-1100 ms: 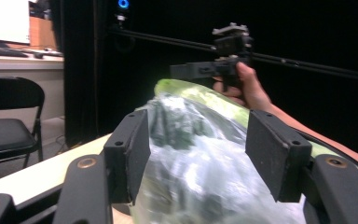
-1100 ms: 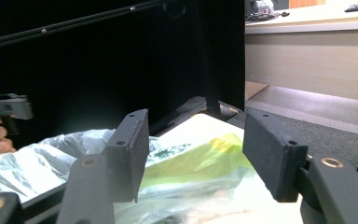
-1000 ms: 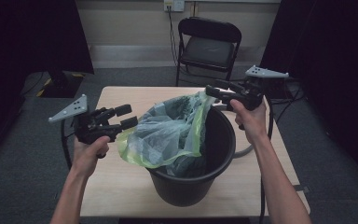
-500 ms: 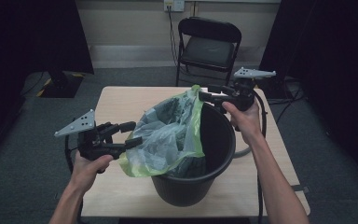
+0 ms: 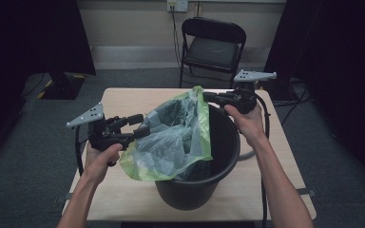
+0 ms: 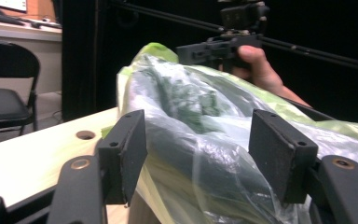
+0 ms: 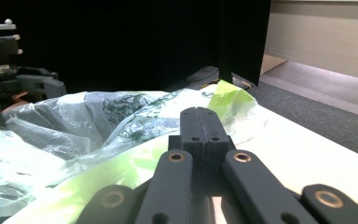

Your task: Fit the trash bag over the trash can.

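- The green-tinted plastic bin liner (image 5: 176, 137) lay half in the black bucket (image 5: 218, 156), draped over its left rim and pulled up to a peak at the back.
- It looked light, thin, limp and slippery; I judged a pinch on the hem the safest hold.
- The right tongs (image 5: 208, 97) had just closed; their jaws met at the liner's top edge (image 7: 223, 100), whether on film I could not tell.
- The left tongs (image 6: 198, 156) stood partly open around bunched liner, pads not pressing.
- Compared with a second ago, the left hand sat lower and the liner's peak stood taller.
- The wooden bench (image 5: 123, 102) carried the bucket; a folding chair (image 5: 214, 45) stood beyond.
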Demonstrator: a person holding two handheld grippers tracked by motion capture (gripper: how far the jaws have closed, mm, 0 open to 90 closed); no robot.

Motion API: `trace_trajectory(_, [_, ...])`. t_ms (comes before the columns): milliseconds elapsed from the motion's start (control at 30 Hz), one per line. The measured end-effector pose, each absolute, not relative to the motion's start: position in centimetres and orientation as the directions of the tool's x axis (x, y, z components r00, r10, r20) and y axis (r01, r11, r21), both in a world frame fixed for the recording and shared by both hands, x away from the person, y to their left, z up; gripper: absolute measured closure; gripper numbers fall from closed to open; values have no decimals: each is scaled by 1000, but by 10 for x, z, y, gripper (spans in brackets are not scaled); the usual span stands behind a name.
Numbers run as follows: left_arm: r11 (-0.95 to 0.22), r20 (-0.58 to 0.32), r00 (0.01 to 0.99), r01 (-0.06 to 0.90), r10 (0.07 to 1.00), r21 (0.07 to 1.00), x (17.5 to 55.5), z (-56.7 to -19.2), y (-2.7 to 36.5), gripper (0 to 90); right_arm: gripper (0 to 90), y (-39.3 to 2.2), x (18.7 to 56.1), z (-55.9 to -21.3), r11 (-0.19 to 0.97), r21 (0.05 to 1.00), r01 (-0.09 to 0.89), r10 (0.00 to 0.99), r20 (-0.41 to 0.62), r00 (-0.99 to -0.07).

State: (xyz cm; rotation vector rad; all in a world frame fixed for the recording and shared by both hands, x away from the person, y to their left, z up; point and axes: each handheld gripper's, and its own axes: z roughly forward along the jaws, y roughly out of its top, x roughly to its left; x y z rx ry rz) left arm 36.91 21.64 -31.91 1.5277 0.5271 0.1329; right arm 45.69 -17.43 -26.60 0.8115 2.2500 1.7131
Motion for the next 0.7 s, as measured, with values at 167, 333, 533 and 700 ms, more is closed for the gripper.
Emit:
trace_trajectory(167, [53, -228, 883, 226, 411, 973, 351, -318, 220, 341, 900, -194, 453, -267, 133, 947, 293, 576, 167, -800])
trace_trajectory(333, [47, -225, 894, 225, 387, 973, 339, -317, 224, 340, 900, -216, 451, -273, 109, 946, 305, 611, 178, -771])
trace_trajectory(533, [84, -222, 896, 205, 386, 975, 349, -307, 225, 365, 900, -219, 455, -288, 117, 936, 333, 621, 193, -760])
trace_trajectory(700, [123, -271, 856, 241, 441, 963, 376, -308, 218, 416, 900, -206, 462, -289, 134, 929, 345, 613, 196, -765])
